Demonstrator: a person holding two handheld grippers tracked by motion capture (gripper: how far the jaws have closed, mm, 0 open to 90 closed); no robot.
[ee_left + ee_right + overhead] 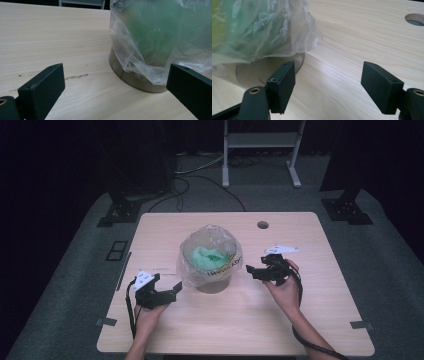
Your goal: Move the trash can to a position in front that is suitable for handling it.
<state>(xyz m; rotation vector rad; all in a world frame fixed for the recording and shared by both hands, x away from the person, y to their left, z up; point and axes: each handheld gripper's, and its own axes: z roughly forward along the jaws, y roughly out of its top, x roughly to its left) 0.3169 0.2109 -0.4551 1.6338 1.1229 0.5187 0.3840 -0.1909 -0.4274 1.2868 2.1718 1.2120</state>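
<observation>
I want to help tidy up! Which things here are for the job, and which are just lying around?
For the job: bin, its clear plastic bag, green stuff inside, left gripper, right gripper, both open.

Just around: table's round hole, white stand, floor cables.

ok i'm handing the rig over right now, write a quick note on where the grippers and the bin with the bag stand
Left gripper: open, holding nothing, just left of the bin, jaws pointing at the bag's hanging edge.
Right gripper: open, holding nothing, just right of the bin.
Small round tan bin stands mid-table on the light wooden table, lined with a clear plastic bag whose edge is folded down over the rim; crumpled green material lies inside.
Done: both grippers are set on either side.
Left: likely gripping the bag's edge; nothing is grasped yet.
</observation>
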